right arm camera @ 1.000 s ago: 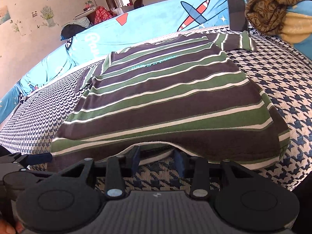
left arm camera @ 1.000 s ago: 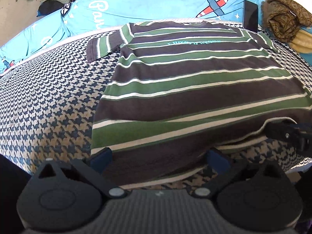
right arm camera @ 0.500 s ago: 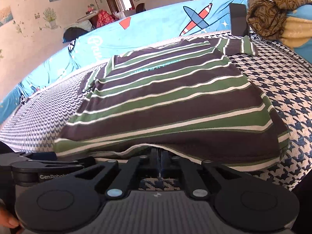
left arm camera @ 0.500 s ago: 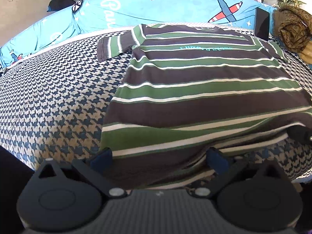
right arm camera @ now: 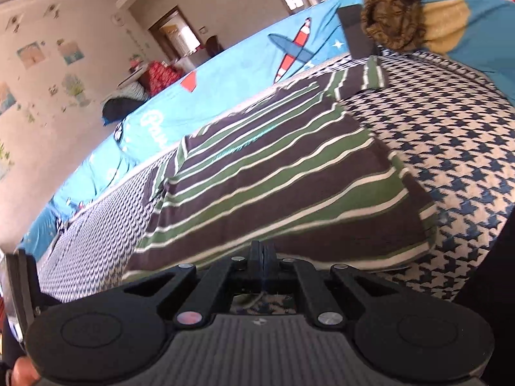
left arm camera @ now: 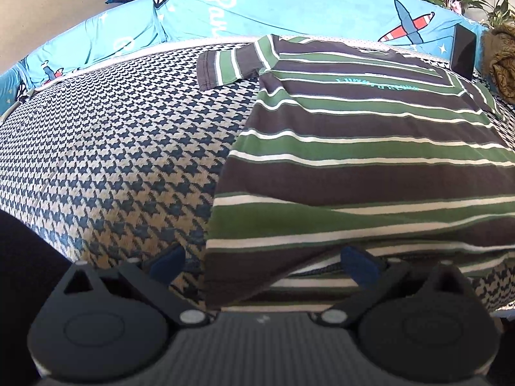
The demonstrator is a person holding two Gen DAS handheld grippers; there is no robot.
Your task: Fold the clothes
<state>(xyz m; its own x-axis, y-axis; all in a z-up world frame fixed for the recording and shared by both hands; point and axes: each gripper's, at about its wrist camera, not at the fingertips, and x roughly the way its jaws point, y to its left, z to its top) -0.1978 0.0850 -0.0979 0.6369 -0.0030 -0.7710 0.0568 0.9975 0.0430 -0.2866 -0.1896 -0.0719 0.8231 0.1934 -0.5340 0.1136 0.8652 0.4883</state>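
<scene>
Houndstooth bed (left arm camera: 112,167): striped shirt (right arm camera: 289,173) hem pinched in right claw (right arm camera: 263,254).

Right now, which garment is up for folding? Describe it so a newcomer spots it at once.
Find the bed with the navy-and-cream houndstooth cover and bright blue airplane-print bedding behind it. The striped T-shirt lies spread flat on that cover, hem toward the cameras. Its dark brown, green and white stripes set it apart from the crumpled brown cloth heaped at the far corner.
</scene>
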